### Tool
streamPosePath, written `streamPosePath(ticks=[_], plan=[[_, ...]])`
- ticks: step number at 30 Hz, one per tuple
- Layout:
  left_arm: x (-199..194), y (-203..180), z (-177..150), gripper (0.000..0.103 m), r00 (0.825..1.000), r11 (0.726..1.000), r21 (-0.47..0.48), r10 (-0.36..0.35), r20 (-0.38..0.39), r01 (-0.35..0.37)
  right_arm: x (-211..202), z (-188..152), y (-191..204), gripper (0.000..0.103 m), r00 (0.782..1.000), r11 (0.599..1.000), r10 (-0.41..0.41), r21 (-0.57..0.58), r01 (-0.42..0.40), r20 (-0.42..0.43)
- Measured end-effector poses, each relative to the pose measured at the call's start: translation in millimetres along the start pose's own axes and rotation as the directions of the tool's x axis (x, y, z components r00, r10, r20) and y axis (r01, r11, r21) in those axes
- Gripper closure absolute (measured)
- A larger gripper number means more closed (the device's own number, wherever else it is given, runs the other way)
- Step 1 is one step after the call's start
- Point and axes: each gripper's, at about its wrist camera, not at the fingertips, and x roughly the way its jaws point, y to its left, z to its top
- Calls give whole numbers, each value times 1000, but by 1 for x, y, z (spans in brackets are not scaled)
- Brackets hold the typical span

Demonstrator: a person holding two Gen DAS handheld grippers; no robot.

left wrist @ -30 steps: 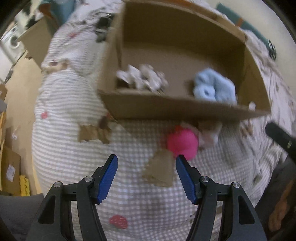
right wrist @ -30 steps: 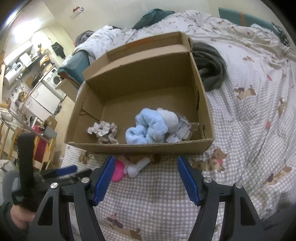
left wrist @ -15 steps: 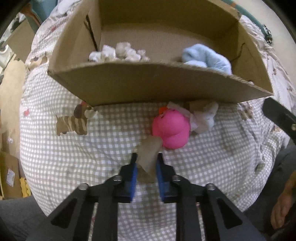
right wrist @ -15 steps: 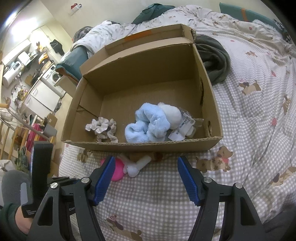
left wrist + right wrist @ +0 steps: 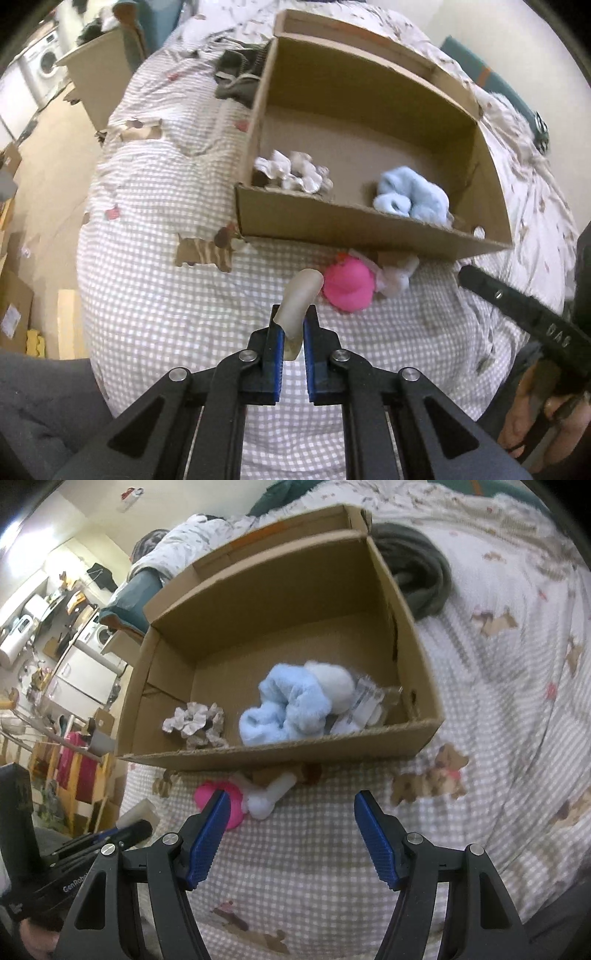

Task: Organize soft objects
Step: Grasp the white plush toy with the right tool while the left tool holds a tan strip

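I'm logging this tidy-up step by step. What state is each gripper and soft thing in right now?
Left gripper: shut on the pale beige soft strip.
Right gripper: open, holding nothing.
Brown cardboard box: open-topped, on the bed.
Fluffy light-blue item: inside the box.
Crumpled floral scrunchie: inside the box.
Pink round plush toy: on the bedspread, outside the box.

Open right claw (image 5: pixel 291 834) before cardboard box (image 5: pixel 280 751)

A bed's checked quilt (image 5: pixel 303 867) with dog prints carries an open cardboard box (image 5: pixel 280 755), a pink plush (image 5: pixel 349 284), a white plush (image 5: pixel 269 797) and dark grey clothing (image 5: pixel 421 576).
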Motion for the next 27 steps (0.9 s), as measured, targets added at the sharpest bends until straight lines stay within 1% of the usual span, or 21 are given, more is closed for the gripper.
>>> streamPosePath(ticks=[3, 5, 8, 10, 12, 14, 15, 16, 19, 22, 27], plan=[[-4, 5, 10, 94, 1000, 1000, -18, -4, 24, 4, 12, -2, 8, 29, 999, 1000, 7, 15, -7, -32], [-7, 8, 20, 94, 999, 1000, -28, -11, 30, 12, 21, -4, 18, 29, 999, 1000, -15, -2, 15, -37], [-8, 8, 24, 94, 999, 999, -33, -17, 38, 18, 36, -7, 27, 32, 999, 1000, -10, 6, 10, -38], [-9, 9, 24, 94, 999, 999, -32, -21, 39, 23, 47, -6, 31, 43, 999, 1000, -13, 7, 13, -51], [-9, 9, 24, 94, 999, 999, -37, -28, 36, 29, 59, -6, 34, 46, 997, 1000, -13, 15, 14, -75], [-9, 9, 24, 94, 999, 999, -38, -30, 33, 31, 67, -7, 34, 47, 996, 999, -25, 22, 27, -87], [-9, 9, 25, 94, 999, 999, -40, -30, 32, 32, 70, -7, 35, 53, 995, 999, -37, 21, 39, -92], [-10, 9, 25, 94, 999, 999, -40, -31, 32, 32, 73, -8, 35, 62, 994, 999, -46, 17, 48, -95], [-9, 8, 25, 94, 999, 999, -38, -26, 30, 27, 77, -9, 36, 77, 993, 998, -60, 3, 60, -98], [-7, 7, 25, 94, 1000, 999, -38, -18, 24, 18, 72, -11, 39, 79, 995, 998, -55, -25, 53, -84], [-6, 8, 26, 94, 1000, 999, -39, 4, 30, -2, 48, -12, 43, 80, 997, 997, -53, -51, 51, -57]])
